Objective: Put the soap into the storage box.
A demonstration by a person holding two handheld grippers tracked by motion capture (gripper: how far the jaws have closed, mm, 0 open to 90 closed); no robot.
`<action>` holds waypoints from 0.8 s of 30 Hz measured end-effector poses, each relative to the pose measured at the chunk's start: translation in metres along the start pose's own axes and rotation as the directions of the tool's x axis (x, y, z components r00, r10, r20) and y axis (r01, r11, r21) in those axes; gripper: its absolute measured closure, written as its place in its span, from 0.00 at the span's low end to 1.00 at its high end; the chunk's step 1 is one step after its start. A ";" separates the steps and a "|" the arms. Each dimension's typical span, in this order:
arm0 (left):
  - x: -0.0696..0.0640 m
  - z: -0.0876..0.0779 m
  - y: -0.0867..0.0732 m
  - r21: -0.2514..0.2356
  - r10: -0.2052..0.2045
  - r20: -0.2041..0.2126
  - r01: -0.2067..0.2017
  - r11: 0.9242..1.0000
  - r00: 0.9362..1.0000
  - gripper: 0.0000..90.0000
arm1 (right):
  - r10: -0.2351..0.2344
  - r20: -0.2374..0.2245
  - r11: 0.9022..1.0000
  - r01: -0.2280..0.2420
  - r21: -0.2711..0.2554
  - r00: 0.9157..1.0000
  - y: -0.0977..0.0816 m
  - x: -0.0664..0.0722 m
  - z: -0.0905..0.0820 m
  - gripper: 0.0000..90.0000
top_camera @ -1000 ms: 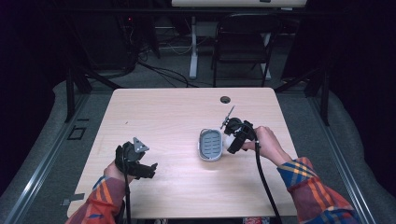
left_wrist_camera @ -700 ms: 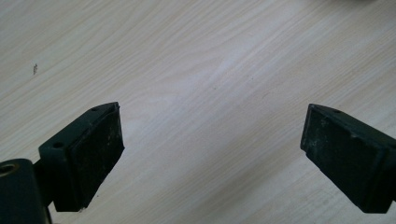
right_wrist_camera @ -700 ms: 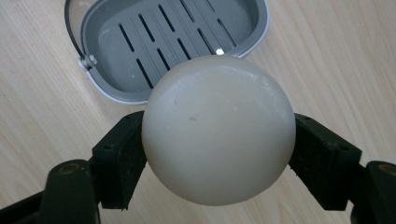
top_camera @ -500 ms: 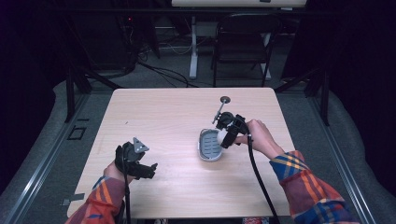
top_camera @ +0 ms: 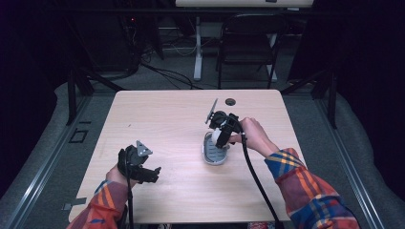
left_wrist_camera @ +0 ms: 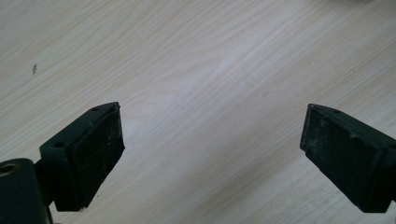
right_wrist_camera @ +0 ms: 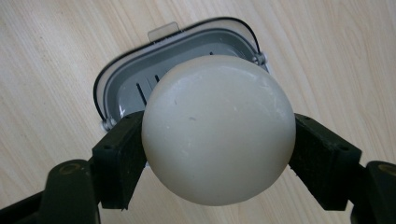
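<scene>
Soap (right_wrist_camera: 218,129) clamped in the right gripper (right_wrist_camera: 218,154), held above an open grey soap dish (right_wrist_camera: 126,88).

Round and cream-white, the bar sits between the two black jaws, which press on its sides; in the high view it shows as a pale lump (top_camera: 220,137) at the gripper's (top_camera: 222,130) tip, over the far end of the dish (top_camera: 213,153), right of the table's middle. The dish lies flat on the pale wooden table (top_camera: 162,119), its slotted inside facing up. Well apart, near the left front edge, the left gripper (top_camera: 138,168) hovers low over bare wood with its jaws spread wide and nothing between them. A small dark round hole (top_camera: 230,101) sits by the far edge.
</scene>
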State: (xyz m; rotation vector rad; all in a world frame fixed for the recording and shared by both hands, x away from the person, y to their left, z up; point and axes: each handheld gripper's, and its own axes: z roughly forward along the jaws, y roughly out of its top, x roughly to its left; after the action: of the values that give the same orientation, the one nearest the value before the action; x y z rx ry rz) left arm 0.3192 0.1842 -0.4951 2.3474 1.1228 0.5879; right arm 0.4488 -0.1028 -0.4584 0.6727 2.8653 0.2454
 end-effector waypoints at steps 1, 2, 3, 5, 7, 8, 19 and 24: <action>0.000 0.000 0.000 -0.003 -0.001 -0.003 0.001 1.000 1.000 0.07 | -0.006 0.000 1.000 0.006 0.009 1.000 0.005 0.002 0.004 0.27; 0.000 0.000 0.000 0.001 0.000 0.001 0.000 1.000 1.000 0.07 | -0.006 -0.003 1.000 0.006 0.009 1.000 0.005 0.002 0.005 0.27; 0.000 0.000 0.000 0.001 0.000 0.001 0.000 1.000 1.000 0.07 | -0.006 -0.003 1.000 0.006 0.009 1.000 0.005 0.002 0.005 0.27; 0.000 0.000 0.000 0.001 0.001 0.001 -0.001 1.000 1.000 0.07 | -0.007 -0.014 1.000 0.007 0.010 1.000 0.009 0.004 0.009 0.27; 0.000 0.000 0.000 -0.003 0.000 -0.003 0.000 1.000 1.000 0.07 | -0.009 -0.017 1.000 0.009 0.011 1.000 0.011 0.004 0.013 0.27; 0.000 0.000 0.000 -0.003 0.000 -0.003 0.000 1.000 1.000 0.07 | -0.010 -0.019 1.000 0.010 0.012 1.000 0.012 0.004 0.014 0.27; 0.000 0.000 0.000 0.000 0.002 -0.001 -0.002 1.000 1.000 0.07 | -0.027 -0.033 0.999 0.029 0.033 0.999 0.016 0.008 0.025 0.27; -0.001 0.000 0.000 0.000 0.002 -0.001 -0.002 1.000 1.000 0.07 | -0.024 -0.037 0.999 0.026 0.031 0.999 0.016 0.009 0.029 0.27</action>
State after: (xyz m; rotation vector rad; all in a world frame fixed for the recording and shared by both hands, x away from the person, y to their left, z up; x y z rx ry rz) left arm 0.3189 0.1839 -0.4956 2.3489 1.1204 0.5901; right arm 0.4546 -0.0811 -0.4844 0.6444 2.9164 0.2110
